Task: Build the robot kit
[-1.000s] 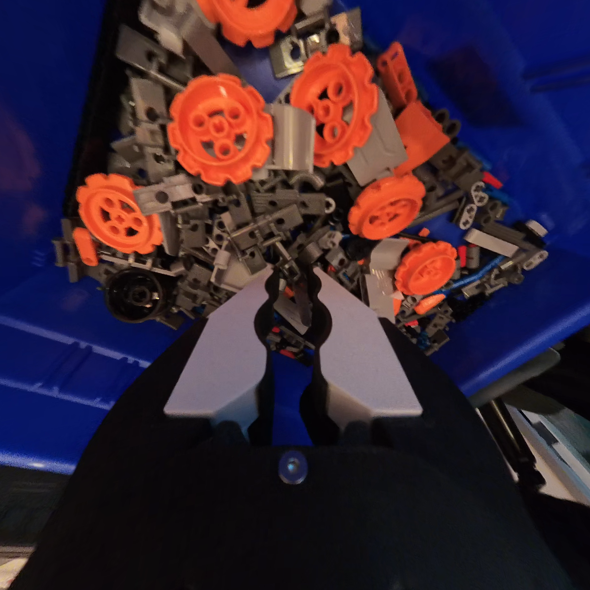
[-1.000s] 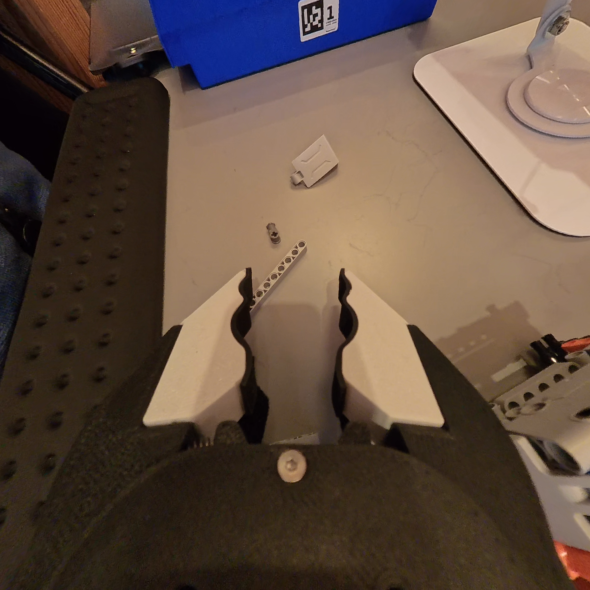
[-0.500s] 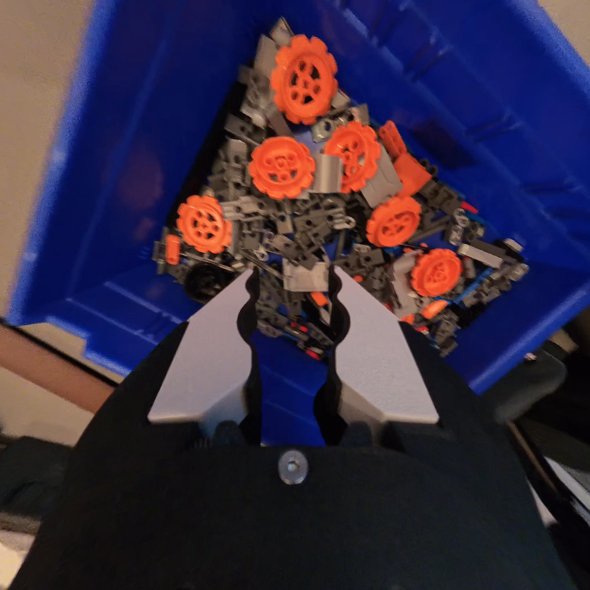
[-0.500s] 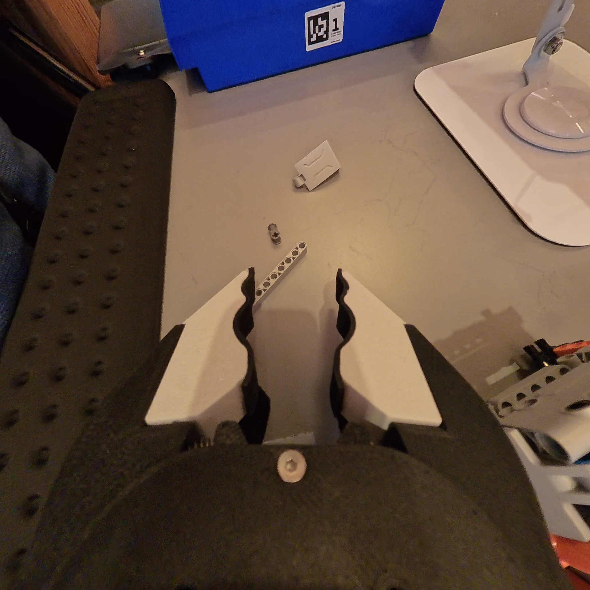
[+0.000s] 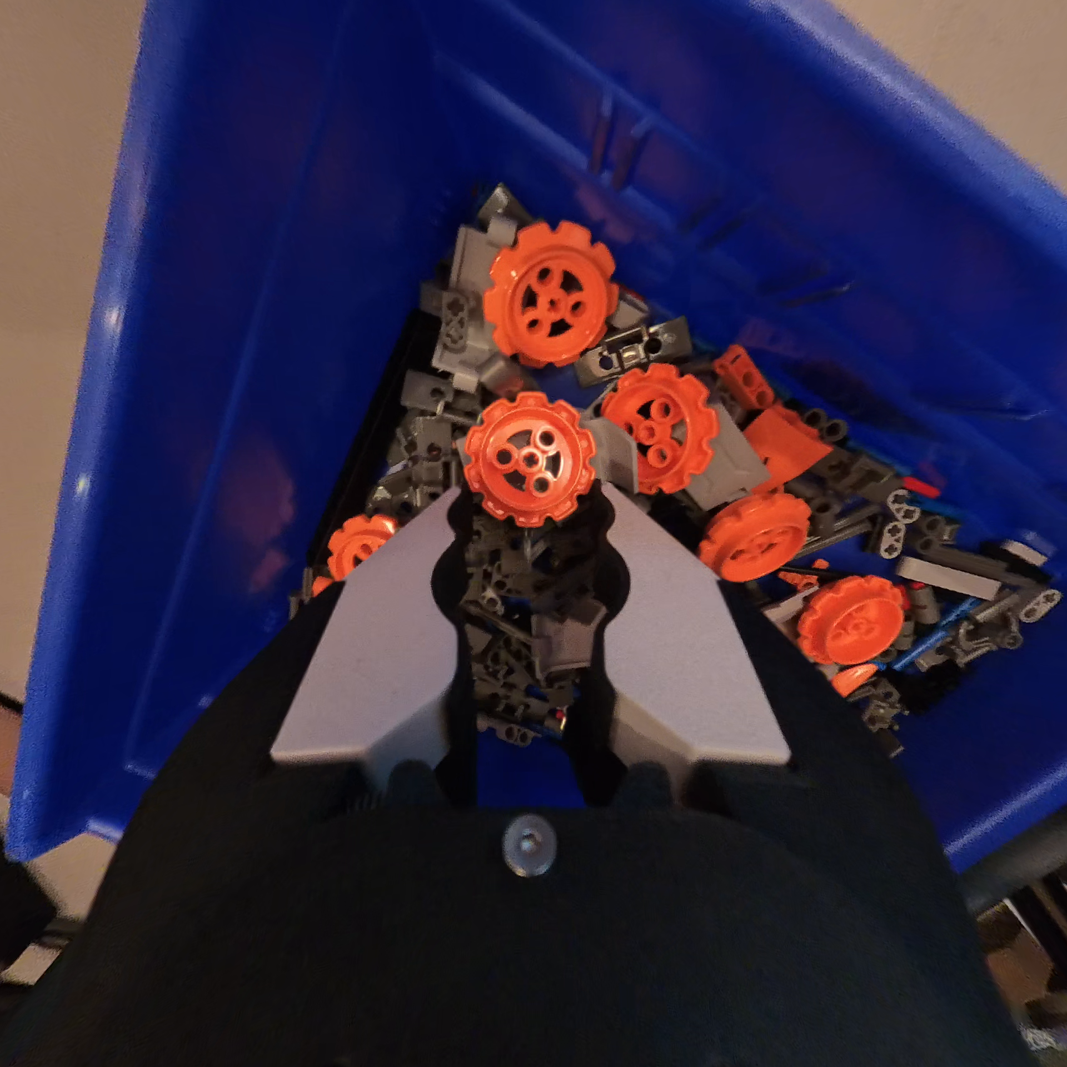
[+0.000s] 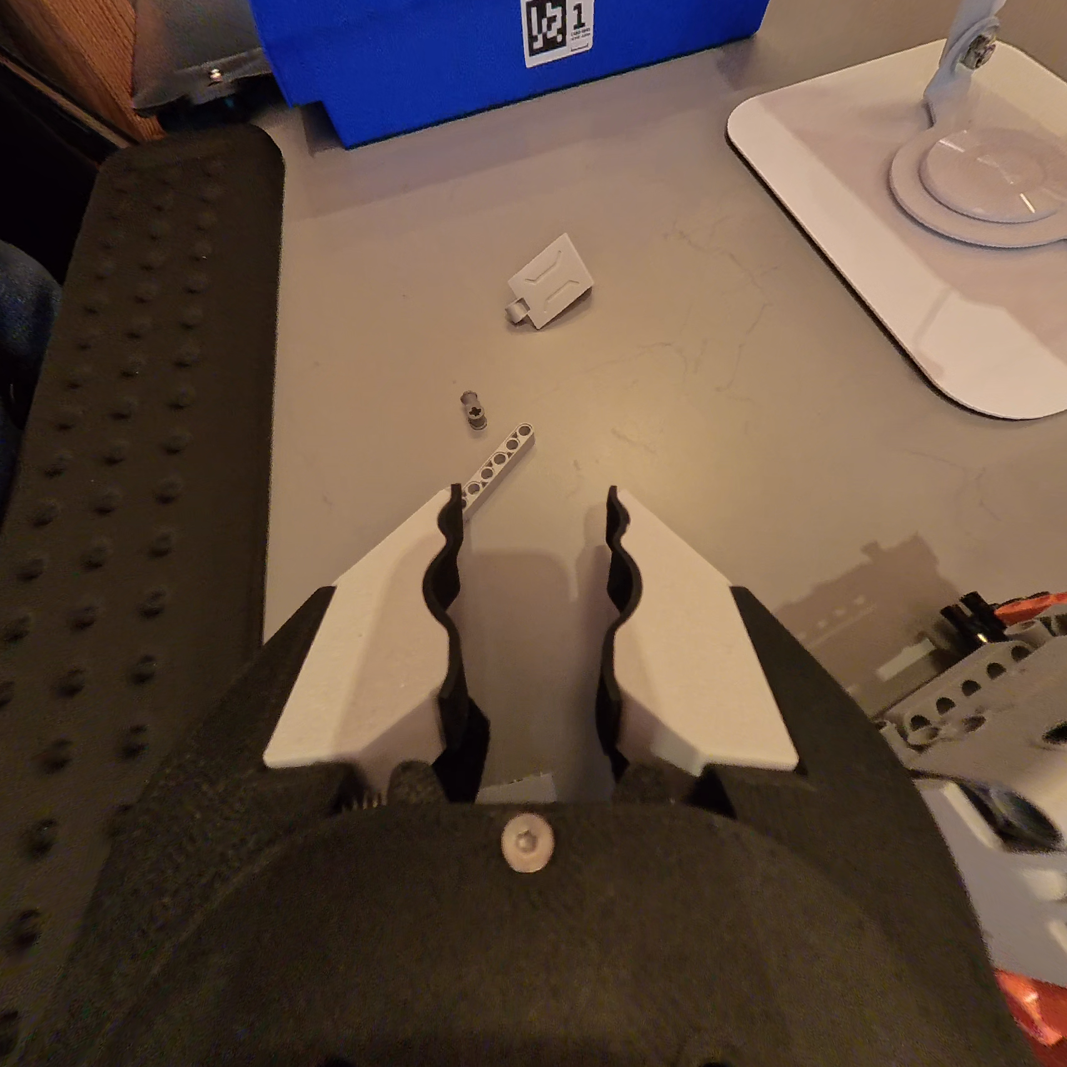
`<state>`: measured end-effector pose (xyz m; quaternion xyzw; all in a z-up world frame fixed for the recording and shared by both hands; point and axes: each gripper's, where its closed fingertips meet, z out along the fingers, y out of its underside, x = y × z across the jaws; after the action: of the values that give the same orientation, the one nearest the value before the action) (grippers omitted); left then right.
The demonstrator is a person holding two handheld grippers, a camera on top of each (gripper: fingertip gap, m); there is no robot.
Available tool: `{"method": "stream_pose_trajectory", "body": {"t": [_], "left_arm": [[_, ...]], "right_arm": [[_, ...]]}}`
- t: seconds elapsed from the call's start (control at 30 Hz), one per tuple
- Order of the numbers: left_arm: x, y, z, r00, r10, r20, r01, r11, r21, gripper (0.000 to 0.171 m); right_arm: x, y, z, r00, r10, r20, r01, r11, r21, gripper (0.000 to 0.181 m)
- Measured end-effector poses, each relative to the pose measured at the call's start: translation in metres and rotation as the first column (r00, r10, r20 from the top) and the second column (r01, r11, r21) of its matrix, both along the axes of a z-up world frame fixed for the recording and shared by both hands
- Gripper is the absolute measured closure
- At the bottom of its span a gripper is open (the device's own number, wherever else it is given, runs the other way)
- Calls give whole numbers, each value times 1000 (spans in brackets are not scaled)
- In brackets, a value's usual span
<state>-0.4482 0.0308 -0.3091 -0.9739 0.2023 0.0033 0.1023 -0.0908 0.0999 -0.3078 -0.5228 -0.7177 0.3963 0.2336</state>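
In the left wrist view a blue bin [image 5: 242, 358] holds a heap of grey, black and orange building parts with several orange toothed wheels. My left gripper [image 5: 530, 500] is open, its fingertips [image 5: 427, 543] on either side of one orange wheel [image 5: 528, 459] on top of the heap. I cannot tell whether they touch it. My right gripper [image 6: 534, 497] is open and empty above a grey table [image 6: 722, 450]. A light-grey holed beam [image 6: 501, 459] lies just past its left fingertip, with a small grey connector [image 6: 474, 411] and a light-grey panel [image 6: 551, 283] farther ahead.
A black studded mat [image 6: 144, 462] lies along the table's left. A blue bin with a tag [image 6: 439, 63] stands at the far edge. A white stand base [image 6: 924, 242] is at the far right. A partly built grey model [image 6: 981, 710] sits at the near right. My hands' fingertips stand some 35 centimeters from each other. My right gripper's tips are some 5 centimeters from the small grey connector [image 6: 474, 411].
The left gripper opened wider, pulled back out of the heap, then moved forward so its tips flank an orange wheel. The right gripper stayed open and barely shifted.
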Motion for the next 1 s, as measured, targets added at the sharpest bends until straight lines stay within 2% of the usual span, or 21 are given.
{"method": "stream_pose_trajectory", "body": {"t": [0.17, 0.3, 0.43, 0.5, 0.6, 0.67, 0.8, 0.9, 1.0], "left_arm": [[-5, -14, -1, 1000, 11, -3, -11, 999, -46, 134], [-3, -47, 3, 998, 33, 44, -26, 988, -155, 134], [11, -92, 4, 994, 7, 107, 26, 952, -304, 133], [14, -101, 8, 992, -1, 123, 40, 947, -317, 133], [12, -90, 18, 991, 13, 132, 19, 971, -238, 132], [3, -64, 27, 996, 8, 89, 1, 995, -104, 123], [-2, -22, 40, 999, -10, 51, 7, 998, 67, 120], [-2, 4, 38, 998, -11, 54, 5, 993, 121, 123], [-5, 17, 23, 999, -17, 45, 13, 996, 91, 127]], "right_arm": [[0, 2, -2, 1000, -9, 7, 9, 1000, 1, 134], [0, 3, -3, 1000, -9, 12, 9, 1000, 3, 134], [1, 3, -3, 1000, -9, 13, 9, 1000, 2, 134], [1, 3, -3, 1000, -9, 14, 9, 1000, 1, 133], [1, 3, -3, 1000, -10, 15, 10, 1000, 2, 133], [1, 4, -4, 1000, -12, 16, 12, 1000, 2, 133], [1, 5, -4, 1000, -19, 17, 19, 1000, 5, 133], [1, 7, -4, 1000, -24, 18, 24, 1000, 6, 133], [1, 7, -4, 999, -26, 18, 26, 1000, 7, 133]]}}
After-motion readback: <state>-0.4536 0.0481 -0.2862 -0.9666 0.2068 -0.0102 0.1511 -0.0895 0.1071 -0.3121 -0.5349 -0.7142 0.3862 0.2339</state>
